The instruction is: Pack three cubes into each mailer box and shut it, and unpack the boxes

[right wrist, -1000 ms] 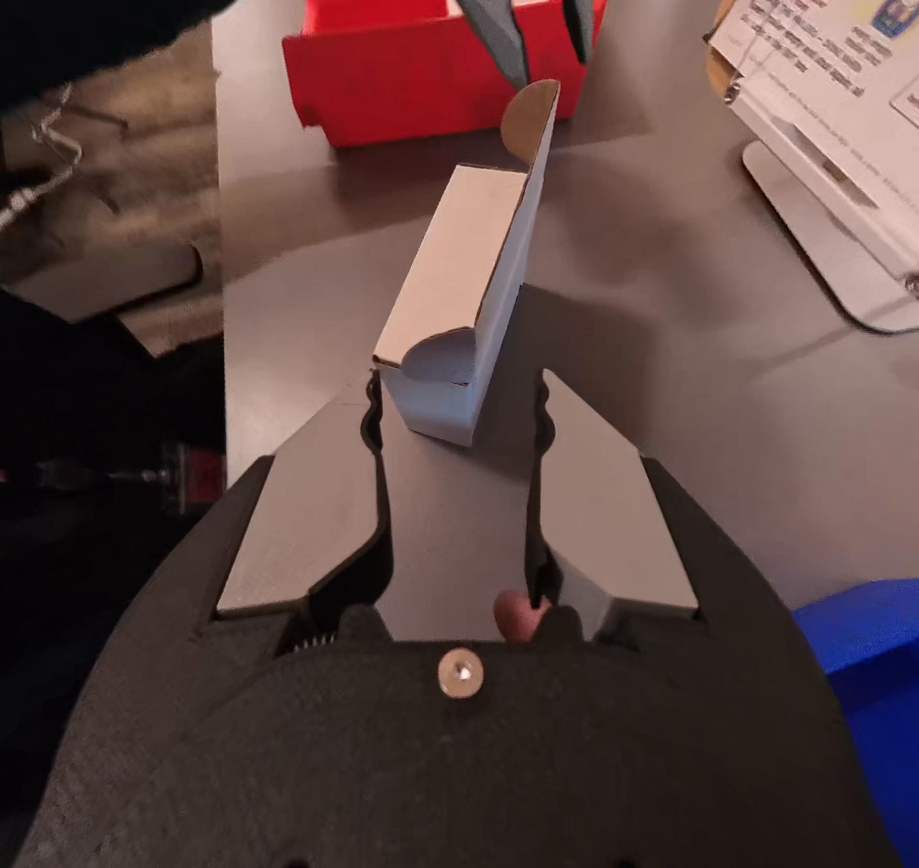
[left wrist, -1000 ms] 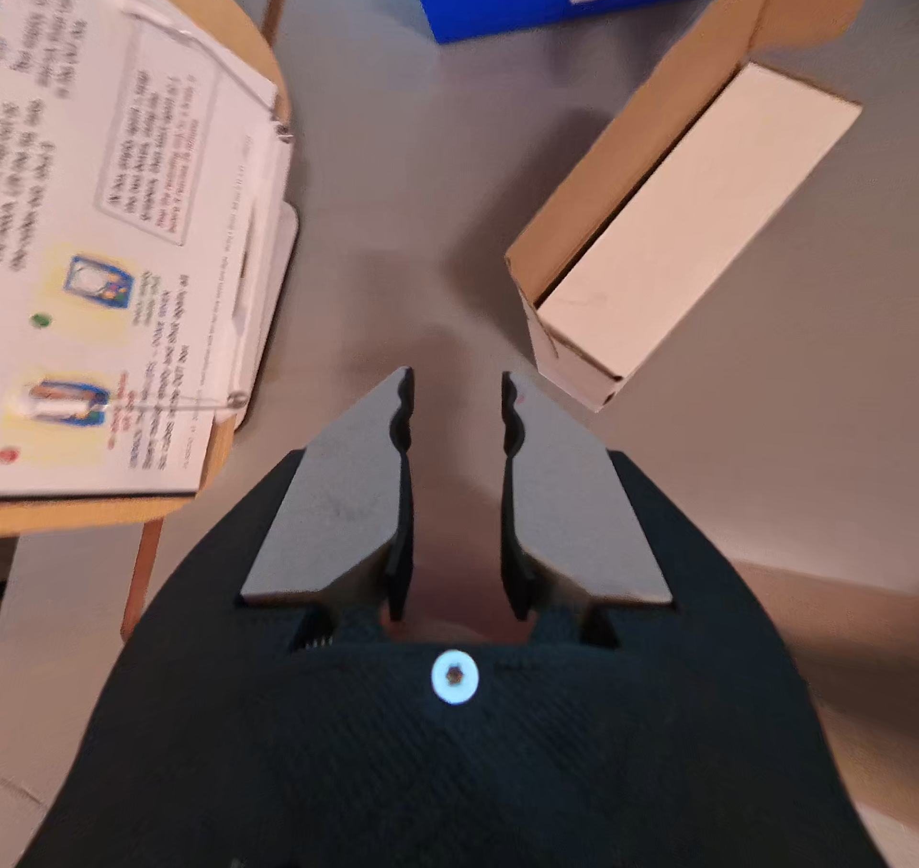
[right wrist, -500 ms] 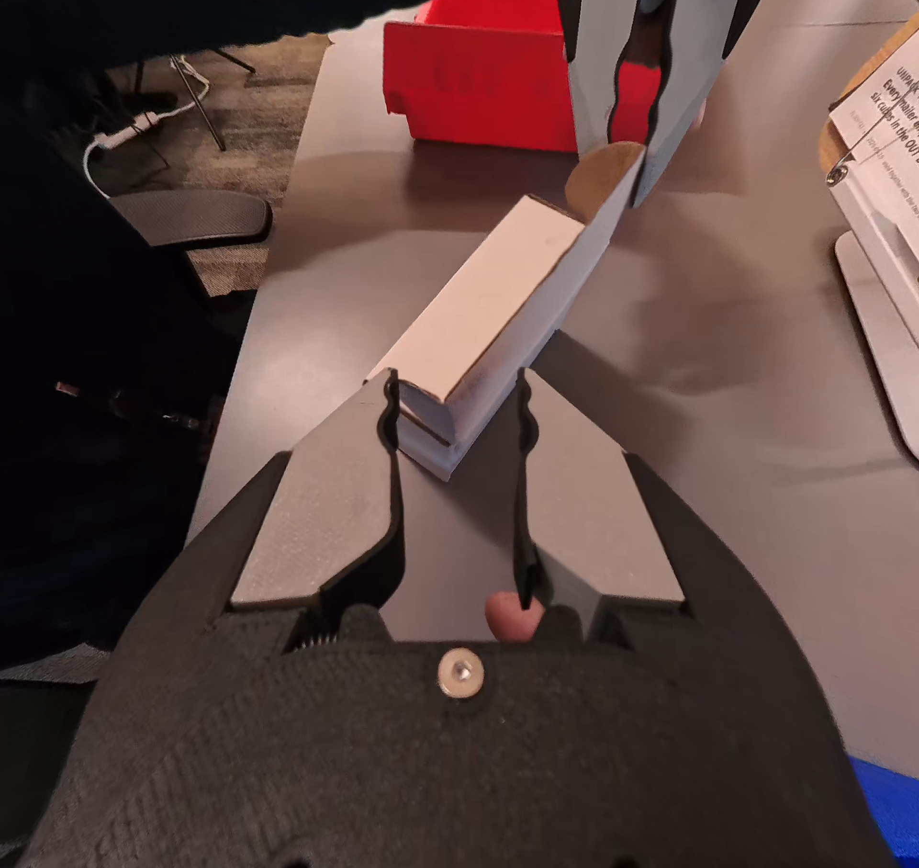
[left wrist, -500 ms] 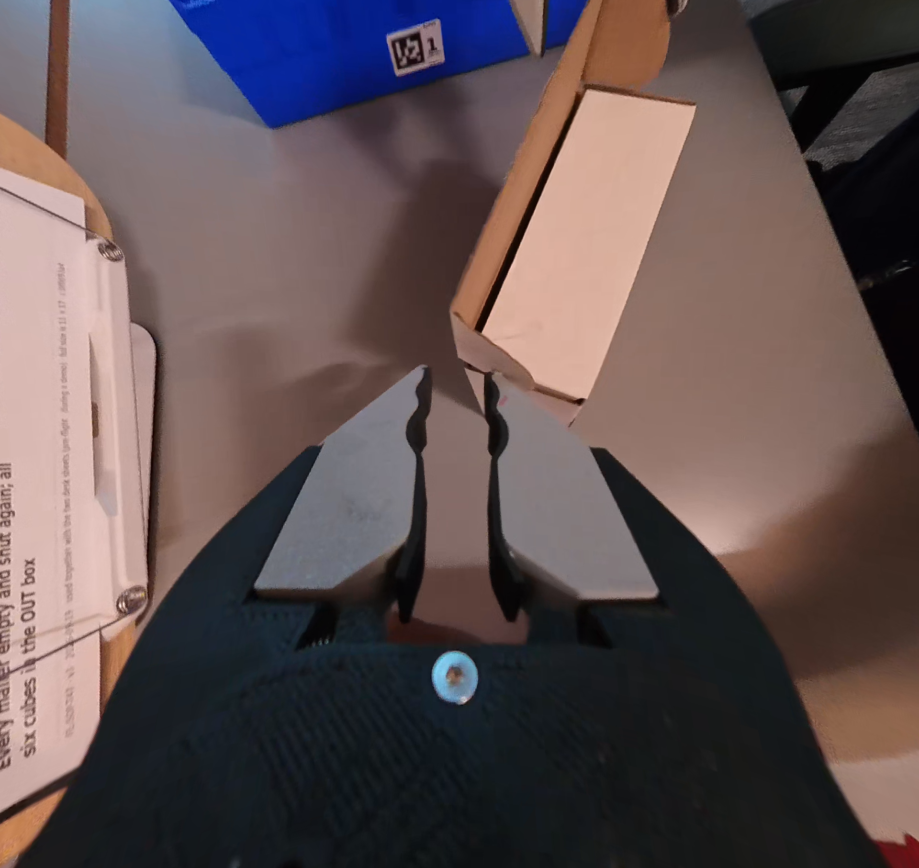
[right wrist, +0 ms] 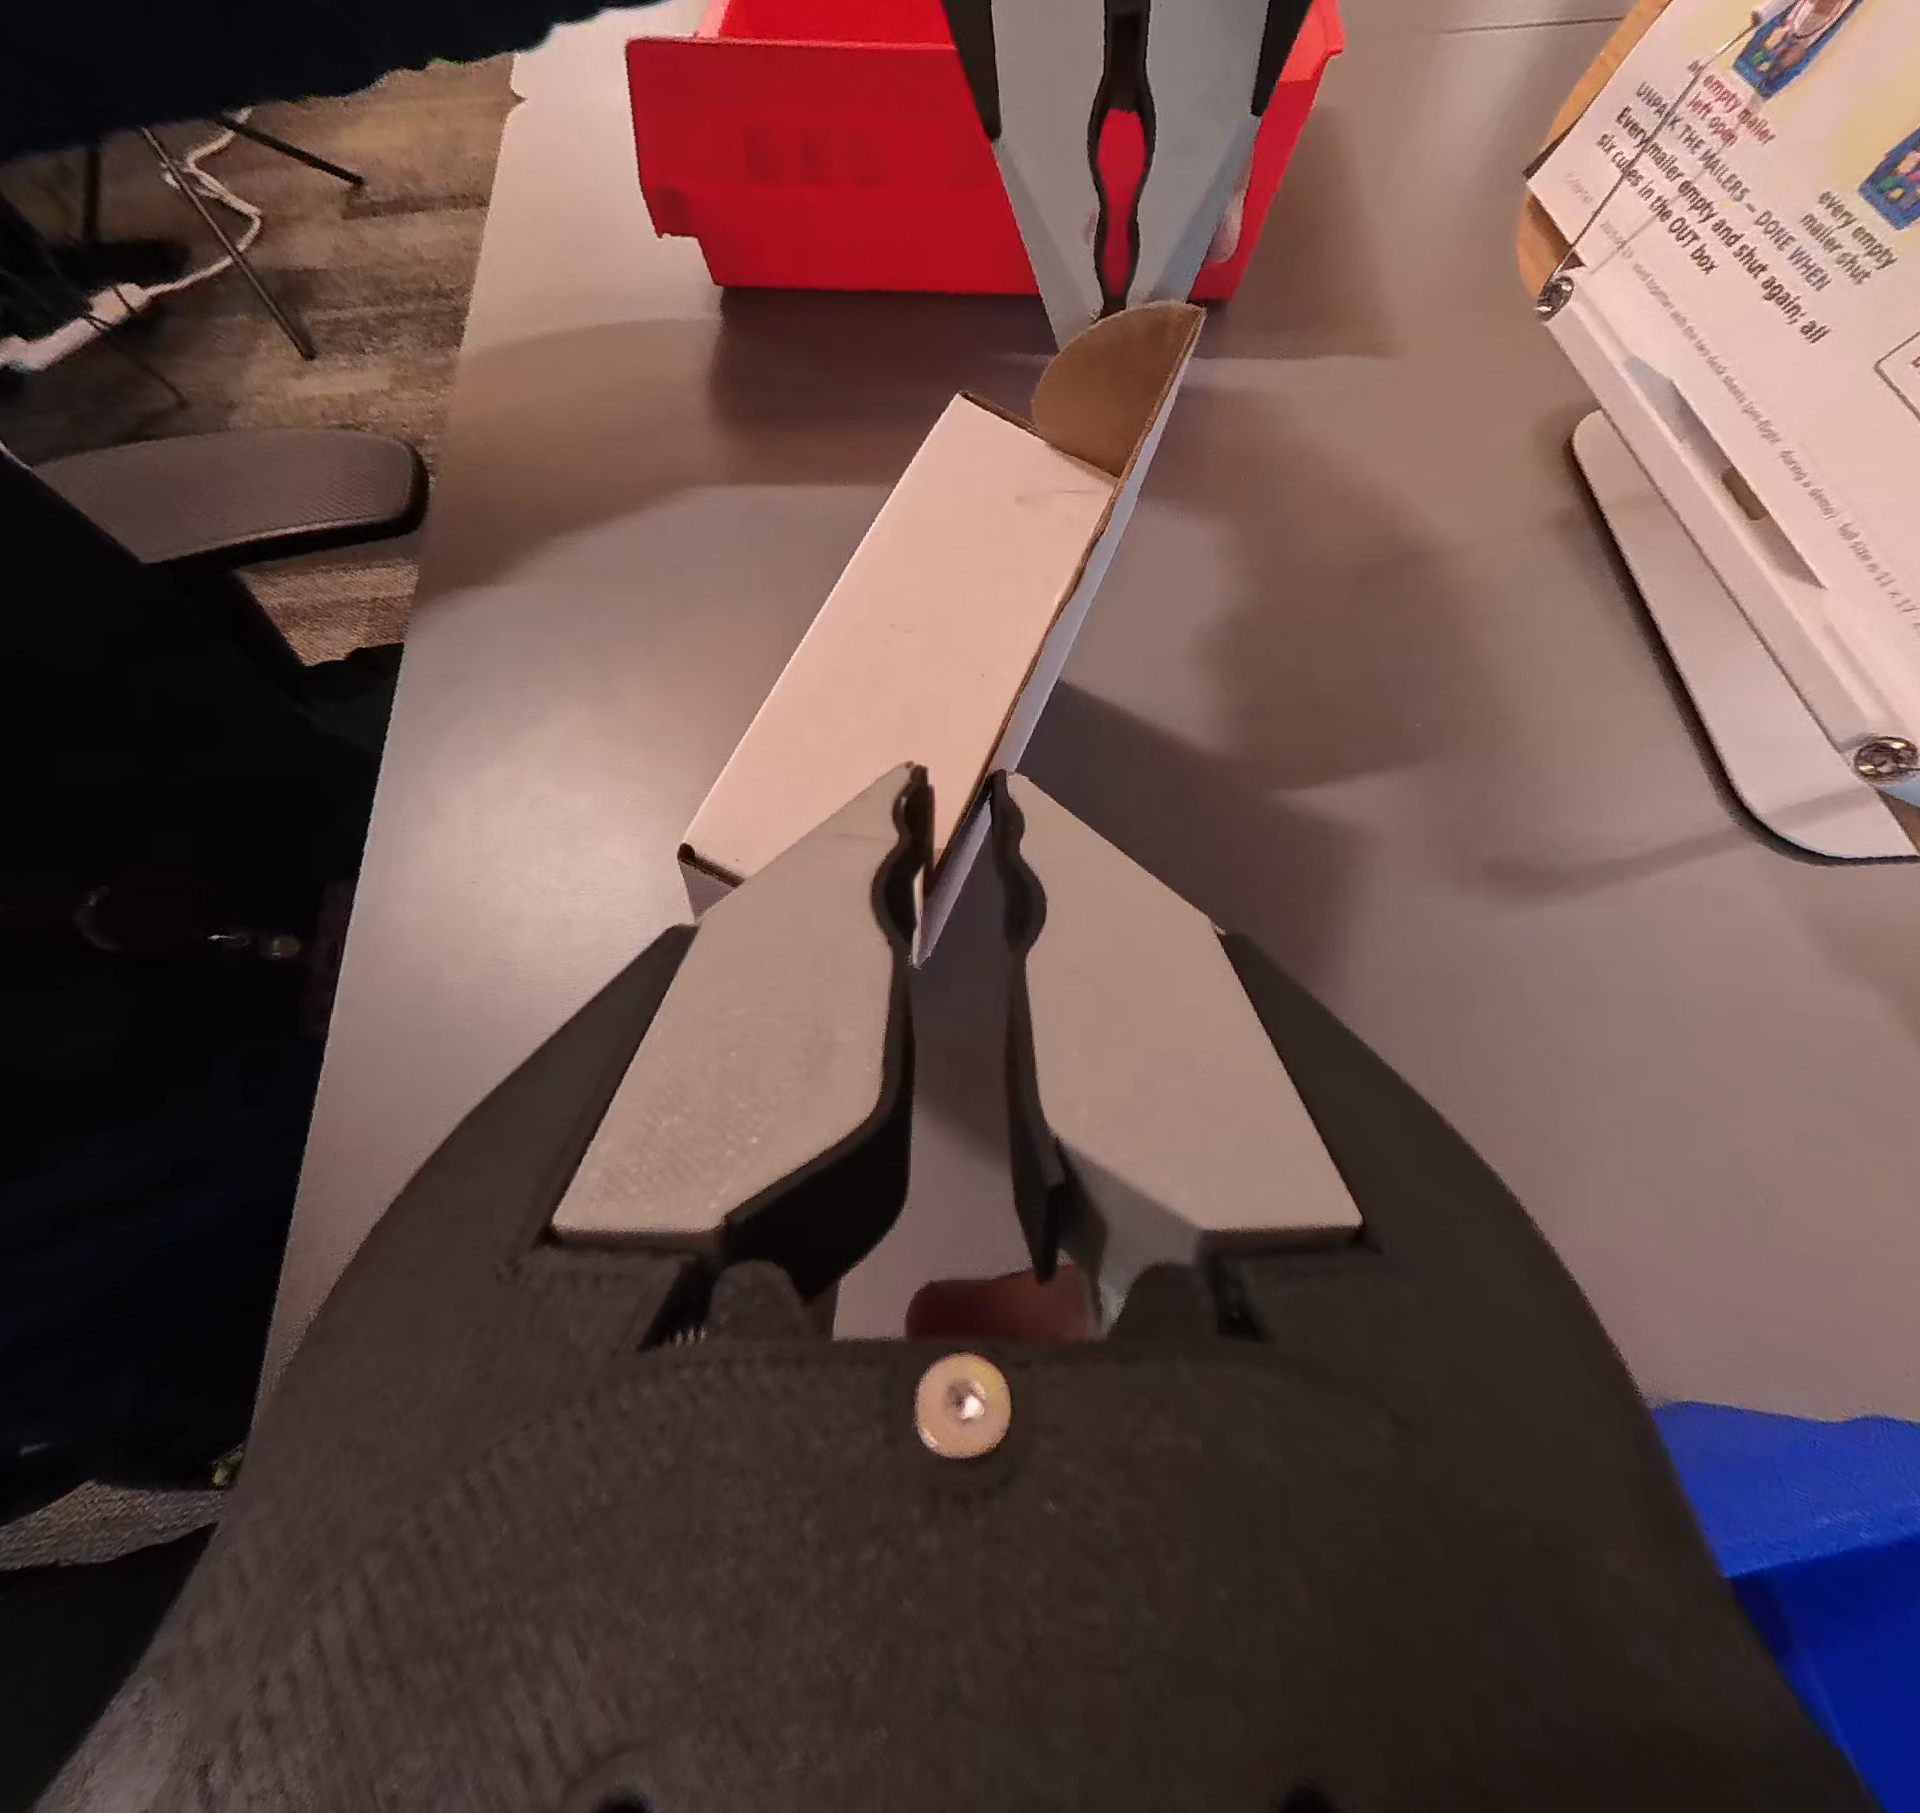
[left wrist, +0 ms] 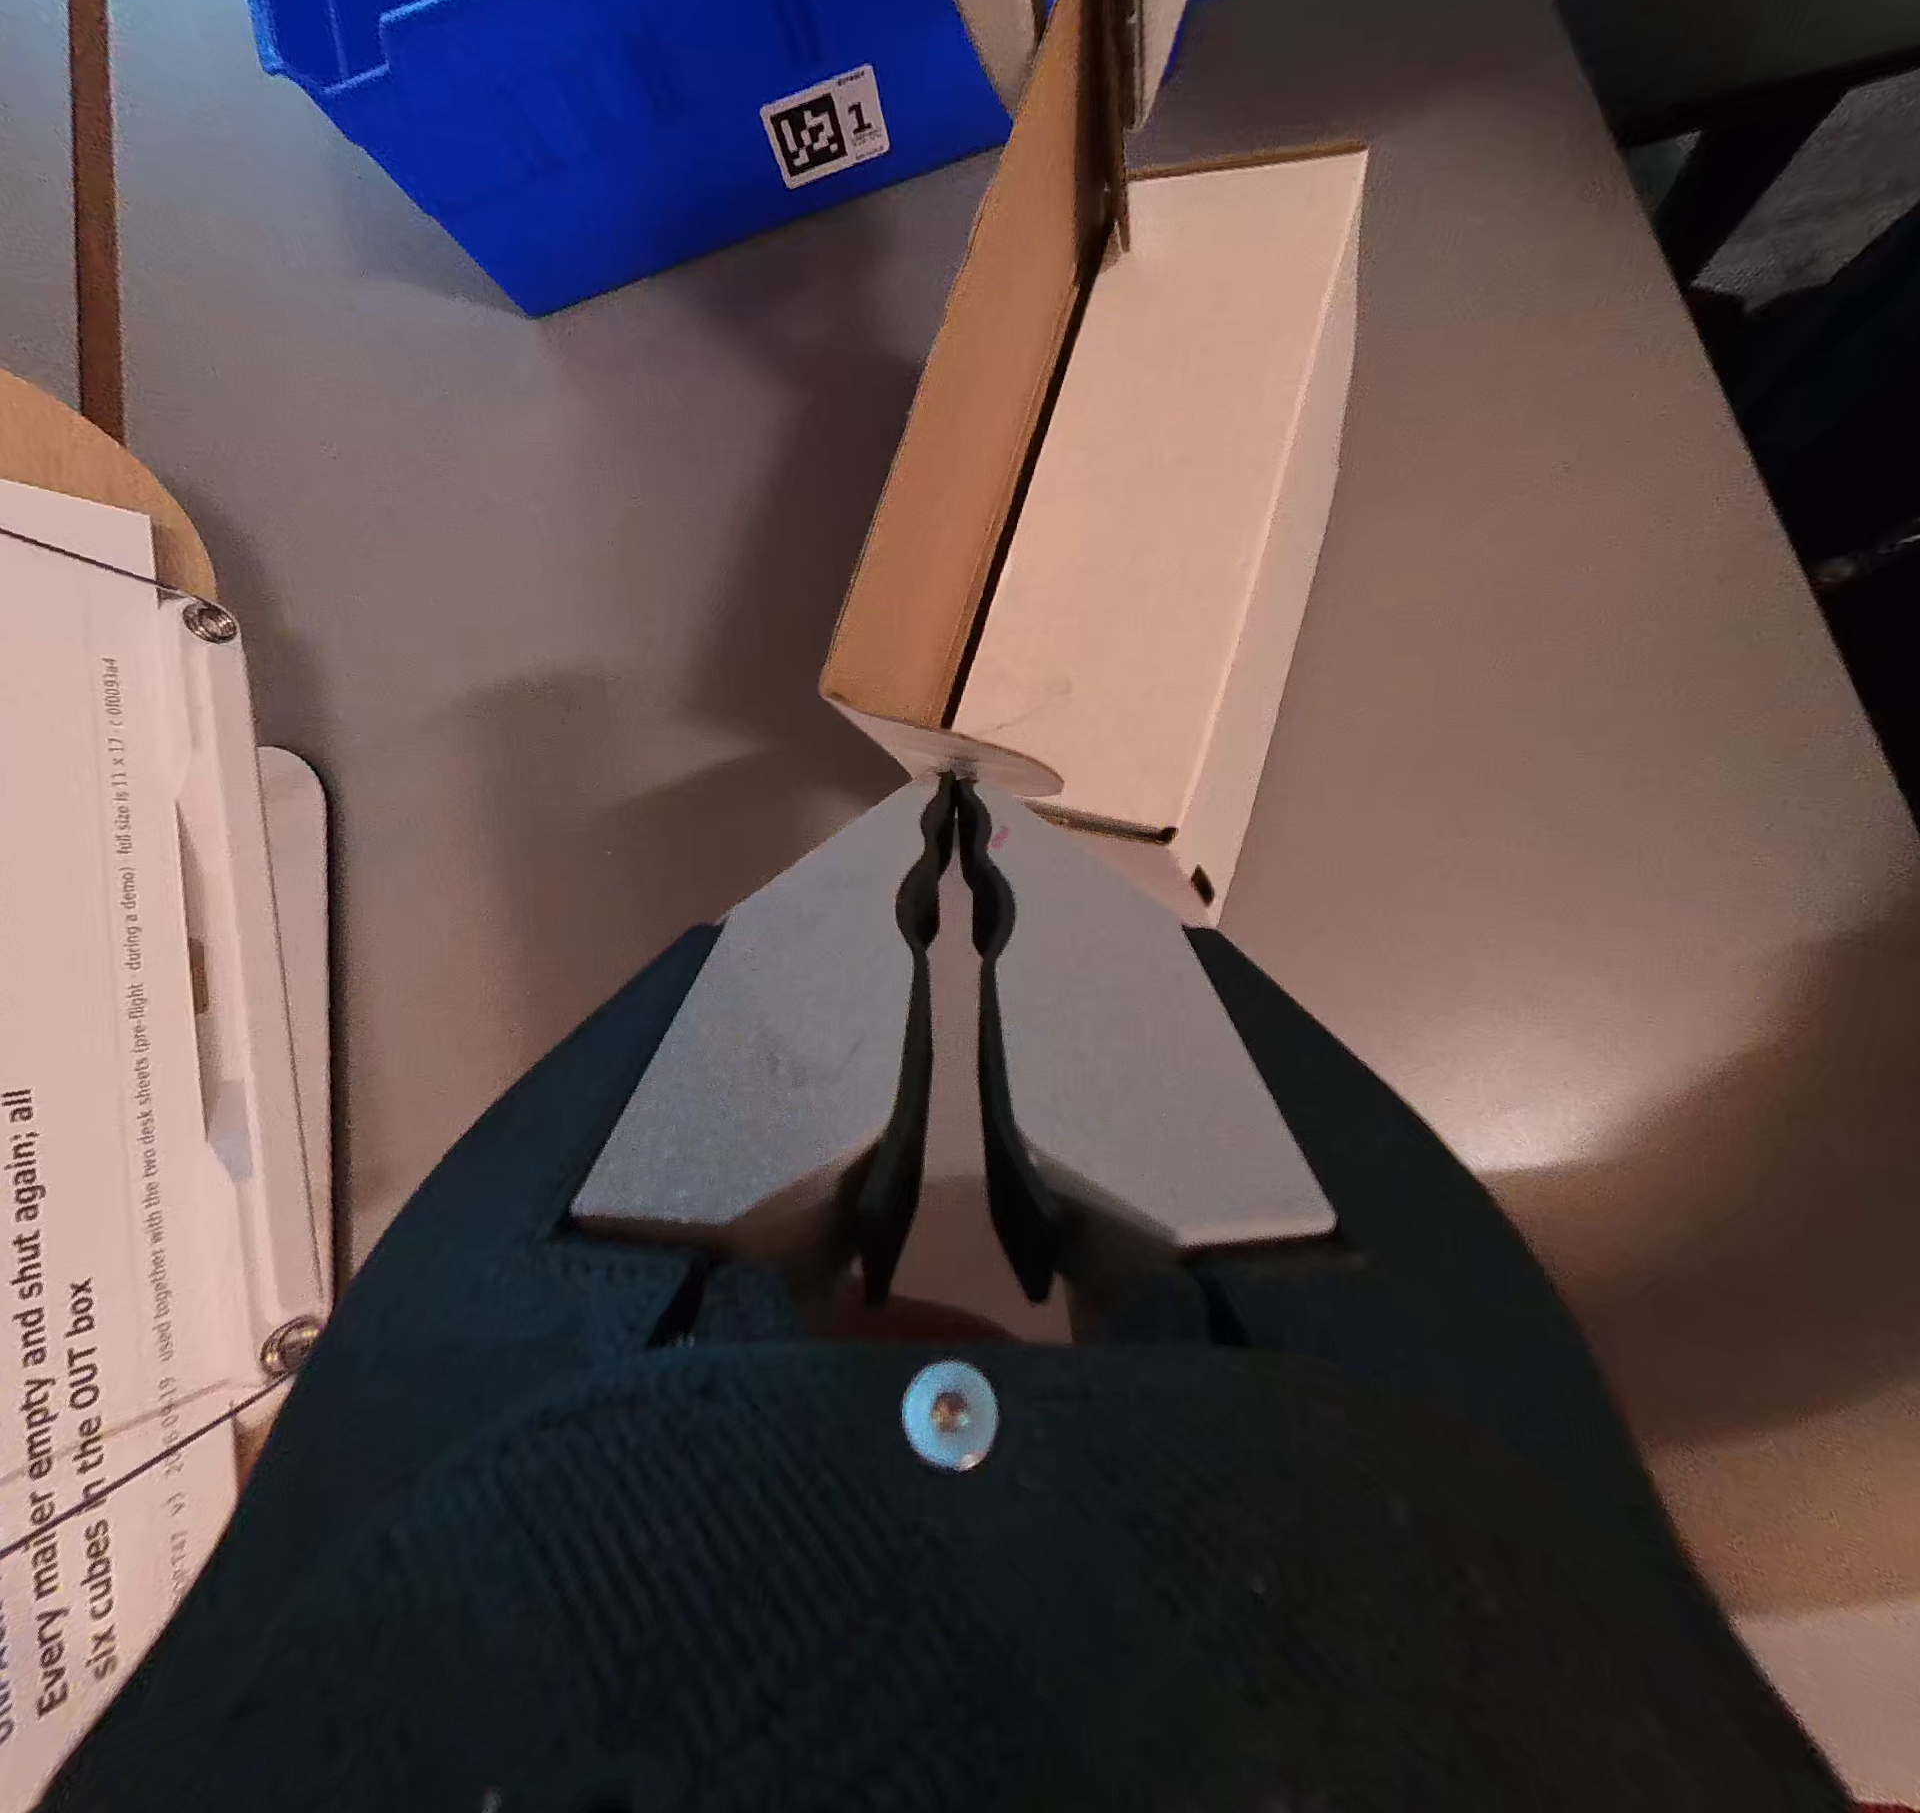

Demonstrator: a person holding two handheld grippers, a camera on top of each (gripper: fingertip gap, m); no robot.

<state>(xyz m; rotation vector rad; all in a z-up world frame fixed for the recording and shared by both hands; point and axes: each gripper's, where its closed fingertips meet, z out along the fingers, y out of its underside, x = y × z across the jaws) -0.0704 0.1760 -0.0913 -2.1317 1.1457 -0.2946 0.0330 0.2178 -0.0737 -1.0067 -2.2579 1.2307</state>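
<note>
Mailer box (left wrist: 1164, 506) is sitting on the grey table (left wrist: 520, 516), pretty much between the two grippers, with its lid flap (left wrist: 987, 413) standing up on edge. Blue bin (left wrist: 623, 70) is at the far left in the left wrist view, and the red bin (right wrist: 883, 163) is at the far end in the right wrist view, with an instruction sheet on a stand (right wrist: 1714, 413) off to the right.

What's changed: half a second ago the left gripper (left wrist: 948, 795) had a clear gap between its fingers and was just short of the box. Now it's pinched down on the rounded tab at the near corner of the lid, fingers practically touching. The right gripper (right wrist: 958, 807) has also narrowed a lot and slid up so the other end of the flap sits between its fingertips. It looks clamped on the flap, though there's a sliver of space on one side, so maybe not fully tight.

So both ends of the lid are now in hand. My guess is the flap is about to get swung, but I can't see inside the box, so no idea whether cubes are in there or whether this is opening or closing
</note>
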